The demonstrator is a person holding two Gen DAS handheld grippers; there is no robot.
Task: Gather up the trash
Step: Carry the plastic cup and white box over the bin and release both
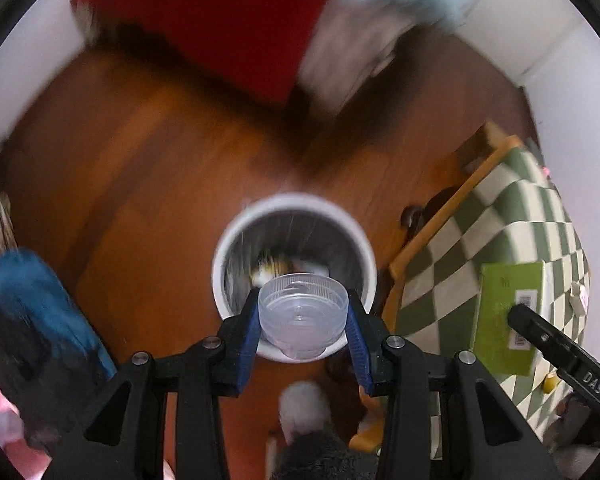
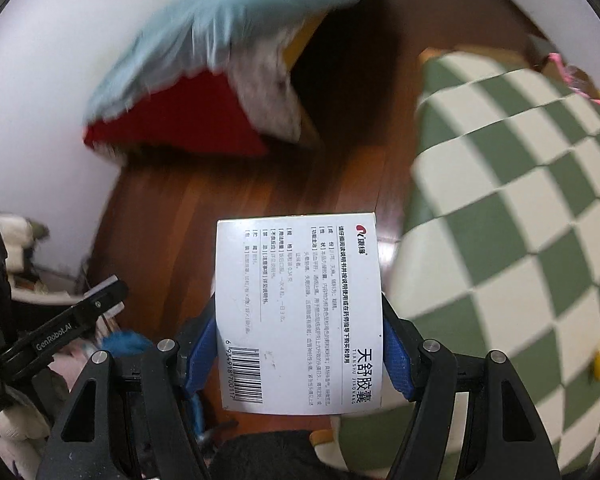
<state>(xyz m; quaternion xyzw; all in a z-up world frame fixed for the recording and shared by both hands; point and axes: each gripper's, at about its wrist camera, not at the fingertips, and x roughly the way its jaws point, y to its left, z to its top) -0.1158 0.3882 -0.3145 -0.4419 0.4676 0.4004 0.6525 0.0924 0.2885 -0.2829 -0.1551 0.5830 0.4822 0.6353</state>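
My left gripper (image 1: pixel 303 312) is shut on a clear plastic cup (image 1: pixel 302 314), held directly above a white round trash bin (image 1: pixel 236 240) on the wooden floor. Some trash lies inside the bin. My right gripper (image 2: pixel 300 336) is shut on a white medicine box (image 2: pixel 296 312) with printed text and a barcode, held above the floor beside the checkered table. The right gripper's black body (image 1: pixel 560 356) shows at the lower right of the left wrist view.
A table with a green-and-white checkered cloth (image 1: pixel 512 216) stands right of the bin, with a green box (image 1: pixel 504 312) on it. Red and light-blue bedding (image 2: pixel 188 92) lies at the far side. Blue cloth (image 1: pixel 32 304) and clutter lie at the left.
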